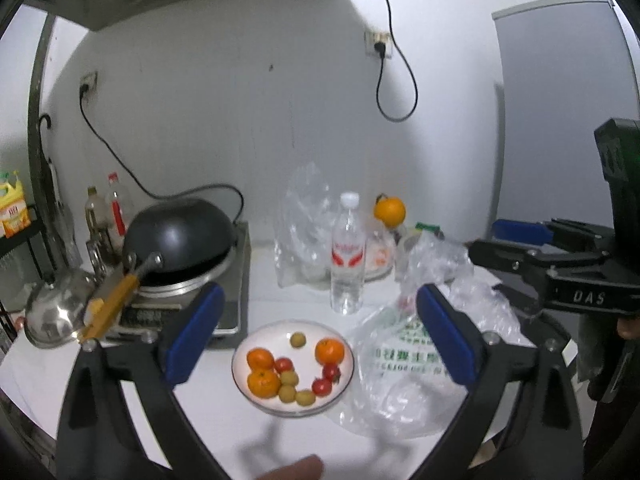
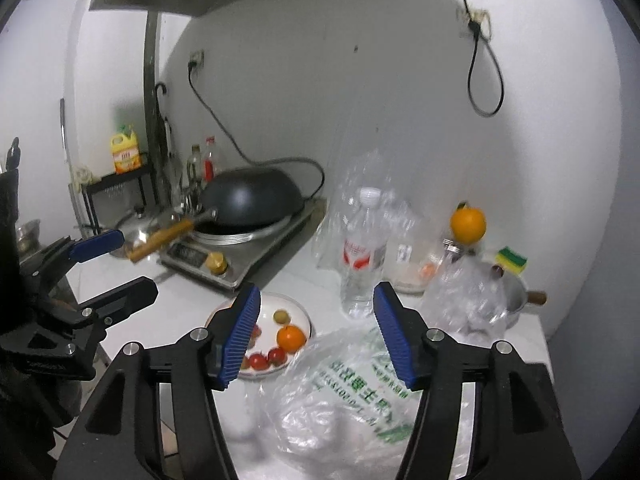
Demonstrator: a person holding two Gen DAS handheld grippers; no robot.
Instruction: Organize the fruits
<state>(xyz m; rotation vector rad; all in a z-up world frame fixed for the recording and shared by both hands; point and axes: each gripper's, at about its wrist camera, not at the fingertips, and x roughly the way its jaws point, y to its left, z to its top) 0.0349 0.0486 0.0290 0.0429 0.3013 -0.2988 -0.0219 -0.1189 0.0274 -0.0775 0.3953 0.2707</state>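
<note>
White shallow plate (image 1: pixel 343 386) sits on the pale worktop (image 1: pixel 48 376), holding three tangerines (image 1: pixel 330 351), several cherry tomatoes (image 1: pixel 322 386) and small yellow-green fruits (image 1: pixel 297 339). At the plate's 3 o'clock, just beside it, lies a crumpled clear plastic bag (image 1: pixel 400 364) with green print. At 12 o'clock stands an upright water bottle (image 1: pixel 347 254) with a red label; beyond that, a larger orange (image 1: pixel 389 209) sits raised near the wall, on something I cannot make out. At 10 o'clock, a dark wok (image 1: pixel 180 236) rests upside down on a cooker (image 1: pixel 236 280), wooden handle pointing out over a steel lid (image 1: pixel 56 312).

Left gripper (image 1: pixel 316 336): blue-padded fingers spread wide, nothing between them, hovering above the plate. Right gripper (image 2: pixel 316 336): fingers likewise apart and empty, held over the bag, plate at their 9 o'clock. A yellow-green sponge (image 2: pixel 511 259) lies at the far right by a small steel pot (image 2: pixel 516 300).
</note>
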